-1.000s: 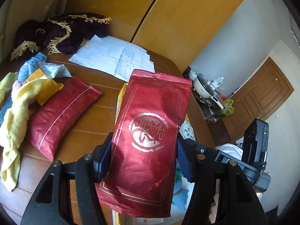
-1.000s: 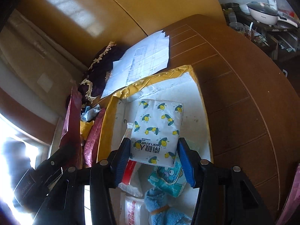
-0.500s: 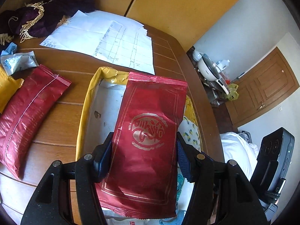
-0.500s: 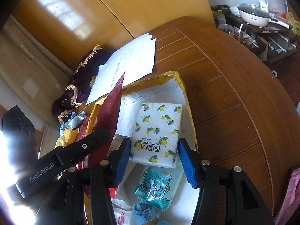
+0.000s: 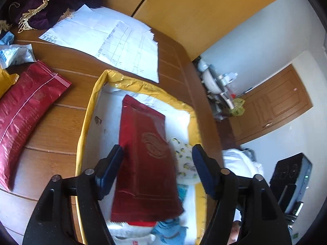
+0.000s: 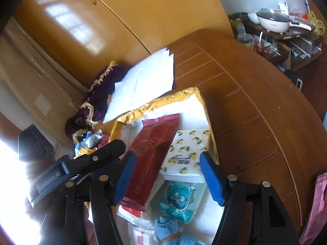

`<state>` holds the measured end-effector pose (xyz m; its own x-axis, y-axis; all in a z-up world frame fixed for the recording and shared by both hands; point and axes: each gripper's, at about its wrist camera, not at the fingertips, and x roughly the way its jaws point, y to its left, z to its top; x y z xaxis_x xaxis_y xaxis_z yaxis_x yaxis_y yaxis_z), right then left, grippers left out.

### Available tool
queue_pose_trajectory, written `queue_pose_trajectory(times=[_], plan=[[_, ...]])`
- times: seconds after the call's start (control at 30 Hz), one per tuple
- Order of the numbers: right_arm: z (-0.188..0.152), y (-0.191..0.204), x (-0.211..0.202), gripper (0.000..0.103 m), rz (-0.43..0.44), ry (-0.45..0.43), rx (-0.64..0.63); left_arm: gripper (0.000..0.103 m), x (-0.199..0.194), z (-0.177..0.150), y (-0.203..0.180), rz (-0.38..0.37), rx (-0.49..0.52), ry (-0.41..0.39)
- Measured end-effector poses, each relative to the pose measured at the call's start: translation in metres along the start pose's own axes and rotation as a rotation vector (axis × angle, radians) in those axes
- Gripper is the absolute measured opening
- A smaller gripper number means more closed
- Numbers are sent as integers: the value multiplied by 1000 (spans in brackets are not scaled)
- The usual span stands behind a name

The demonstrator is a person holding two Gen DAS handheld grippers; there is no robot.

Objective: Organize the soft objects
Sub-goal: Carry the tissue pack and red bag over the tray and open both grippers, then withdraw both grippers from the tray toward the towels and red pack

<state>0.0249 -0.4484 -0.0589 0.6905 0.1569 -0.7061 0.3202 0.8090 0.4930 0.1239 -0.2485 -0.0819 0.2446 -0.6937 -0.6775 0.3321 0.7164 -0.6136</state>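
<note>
The red foil pouch [image 5: 146,159] lies in the yellow-rimmed box [image 5: 90,110], between and beyond the fingers of the left tool [image 5: 157,168], its long axis toward 12 o'clock. It is motion-blurred; whether it has come to rest cannot be told. The left tool stands wide open; its left blue pad [image 5: 110,169] sits at the pouch's edge, contact unclear, and its right pad is apart from the pouch.

In the right wrist view the same pouch [image 6: 151,153] sits at 10 o'clock from the right tool [image 6: 167,175], just beside a lemon-print tissue pack [image 6: 187,155]. Nearer the camera lie a teal cartoon-bear tissue pack [image 6: 179,200] and a blue cloth [image 6: 169,228]. The right tool is wide open and holds nothing.

Writing: the pouch bears a round gold emblem, unreadable. The lemon pack carries dark lettering seen upside down, not legible. The left tool's body shows pale lettering in the right wrist view, too blurred to read.

On the tabletop [image 5: 51,126], at 9 o'clock from the box, lies a second red pouch [image 5: 24,110]. At 12 o'clock are printed paper sheets [image 5: 106,40] and a purple fringed cloth [image 5: 51,2].
</note>
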Motion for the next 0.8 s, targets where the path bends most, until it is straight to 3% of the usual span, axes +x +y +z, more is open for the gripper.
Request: queue_pose_trajectory(times=[0.17, 0.3, 0.57, 0.8], plan=[[-11, 19, -23, 70, 103, -41, -38, 73, -40, -15, 9, -28, -23, -109], [-23, 45, -29, 71, 198, -29, -134, 74, -71, -34, 35, -1, -89, -170], [-48, 95, -4, 71, 275, 70, -220, 74, -116, -65, 79, 184, -154, -311], [-69, 121, 14, 71, 286, 134, -251, 74, -137, -79, 102, 257, -135, -374]])
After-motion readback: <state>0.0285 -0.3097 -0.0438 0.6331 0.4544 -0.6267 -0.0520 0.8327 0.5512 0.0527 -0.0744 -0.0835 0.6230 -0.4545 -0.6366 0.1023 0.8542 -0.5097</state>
